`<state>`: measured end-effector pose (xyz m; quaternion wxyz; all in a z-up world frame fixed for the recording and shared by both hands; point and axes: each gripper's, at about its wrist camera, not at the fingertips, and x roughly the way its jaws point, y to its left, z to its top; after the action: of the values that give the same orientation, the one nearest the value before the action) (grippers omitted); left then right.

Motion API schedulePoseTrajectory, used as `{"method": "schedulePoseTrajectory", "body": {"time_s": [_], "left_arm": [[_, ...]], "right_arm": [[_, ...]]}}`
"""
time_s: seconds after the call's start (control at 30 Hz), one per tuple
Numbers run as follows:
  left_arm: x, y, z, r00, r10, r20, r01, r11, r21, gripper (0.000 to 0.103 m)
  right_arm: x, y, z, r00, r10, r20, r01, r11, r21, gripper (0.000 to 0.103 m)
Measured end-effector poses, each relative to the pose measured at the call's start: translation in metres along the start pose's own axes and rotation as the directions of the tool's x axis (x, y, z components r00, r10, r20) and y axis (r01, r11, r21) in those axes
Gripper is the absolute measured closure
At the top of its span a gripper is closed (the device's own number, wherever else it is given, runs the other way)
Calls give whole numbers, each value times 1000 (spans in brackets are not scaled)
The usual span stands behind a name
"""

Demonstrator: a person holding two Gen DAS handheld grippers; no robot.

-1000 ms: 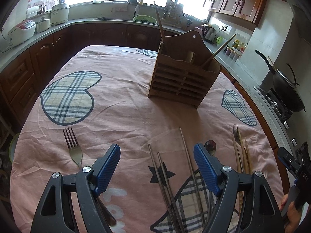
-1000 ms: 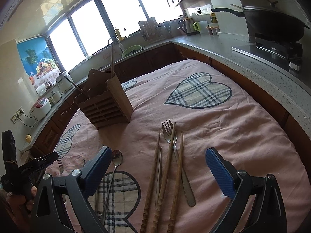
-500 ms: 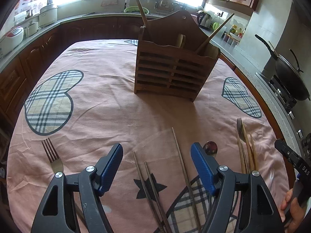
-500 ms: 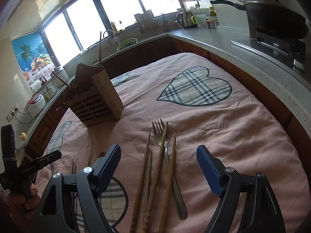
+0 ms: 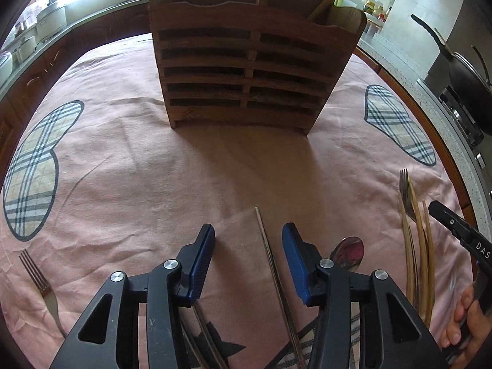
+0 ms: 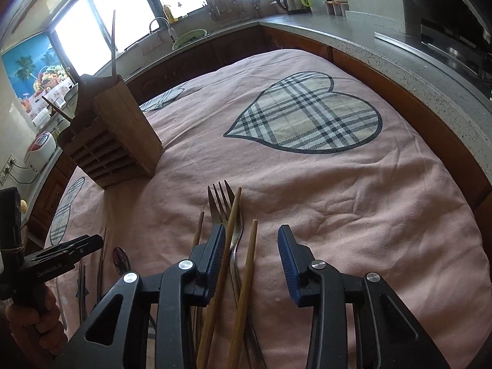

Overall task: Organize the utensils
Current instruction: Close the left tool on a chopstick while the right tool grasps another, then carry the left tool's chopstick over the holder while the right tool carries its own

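A slatted wooden utensil holder stands mid-table with a few sticks in it. My left gripper hovers low over the pink cloth. Its jaws are closing with one metal chopstick lying between them, untouched. More metal chopsticks lie under its left finger. A spoon and a lone fork lie to either side. My right gripper is closing over two wooden chopsticks and a fork. Its pads do not press on them.
The holder sits left of the right gripper, with the left gripper and a hand at the view's left edge. A stone counter curves around the table. A wok sits on the stove at the right.
Both grippers moved forward and down toward the utensils, and both pairs of jaws narrowed markedly. The holder now looms larger in the left wrist view.
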<state>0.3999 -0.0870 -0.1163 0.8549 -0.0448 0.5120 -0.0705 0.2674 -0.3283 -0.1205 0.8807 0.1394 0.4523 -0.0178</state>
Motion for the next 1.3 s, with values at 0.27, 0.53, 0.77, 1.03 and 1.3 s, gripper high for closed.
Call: {"method": "schedulePoseTrajectory", "body": {"time_s": [0.27, 0.53, 0.77, 1.03, 1.3], "left_arm": [[13, -16, 6, 1000, 21, 1, -21, 997, 73, 95], [-5, -11, 1, 998, -52, 29, 51, 997, 49, 99], [-58, 2, -13, 984, -136, 112, 135, 991, 17, 100], [-125, 24, -35, 959, -187, 211, 191, 982, 3, 100], [-180, 41, -56, 935, -210, 286, 216, 976, 10, 100]], "right_arm": [[22, 0, 3, 999, -8, -49, 7, 1000, -18, 84], [9, 4, 5, 1000, 11, -18, -11, 1000, -29, 97], [-31, 18, 5, 997, 57, 60, -55, 998, -36, 98], [-75, 39, 6, 985, 101, 137, -91, 993, -76, 99], [-108, 62, 9, 971, 133, 197, -111, 987, -118, 99]]}}
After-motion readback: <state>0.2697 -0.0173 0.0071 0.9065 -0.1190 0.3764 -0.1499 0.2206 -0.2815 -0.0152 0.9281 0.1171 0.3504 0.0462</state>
